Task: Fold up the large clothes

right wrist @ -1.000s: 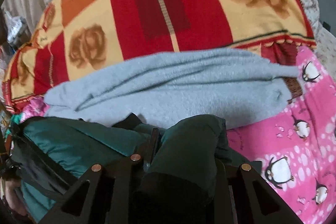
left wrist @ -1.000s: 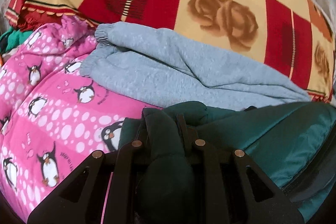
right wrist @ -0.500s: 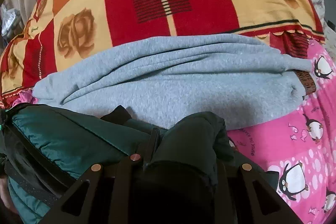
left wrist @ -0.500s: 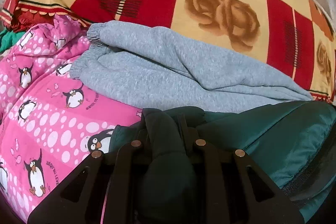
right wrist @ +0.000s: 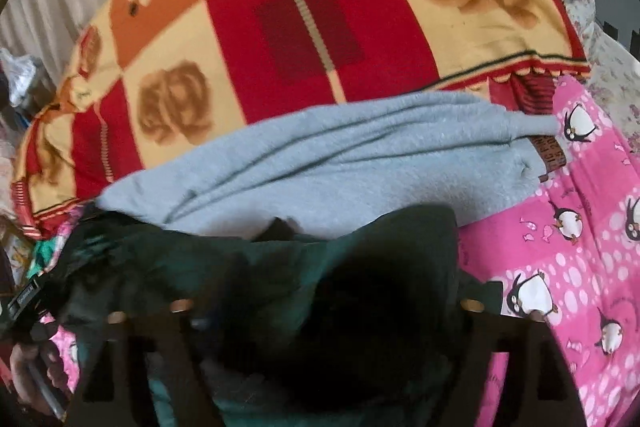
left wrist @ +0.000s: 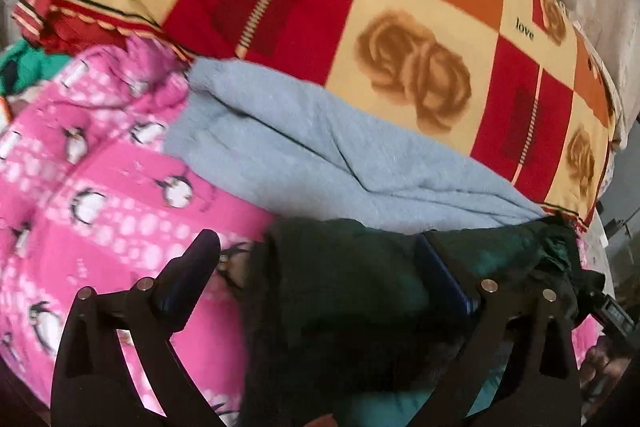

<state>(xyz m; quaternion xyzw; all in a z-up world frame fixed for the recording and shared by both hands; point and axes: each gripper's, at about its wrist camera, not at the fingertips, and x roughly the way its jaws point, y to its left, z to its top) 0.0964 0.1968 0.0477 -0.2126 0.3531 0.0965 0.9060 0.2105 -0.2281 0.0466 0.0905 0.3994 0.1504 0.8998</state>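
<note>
On the pink penguin sheet [left wrist: 100, 187], close under both cameras, lies the dark green jacket [left wrist: 352, 287], bunched between each pair of fingers. The left tongs [left wrist: 320, 255] stand wide apart and are opening; the cloth sits between them, unpressed. The right tongs [right wrist: 324, 311] are likewise opening around the jacket, though blurred. Just behind the jacket, touching it, lies a folded grey sweatshirt [right wrist: 320, 163]. Beyond that is a red and cream rose blanket [left wrist: 400, 27].
</note>
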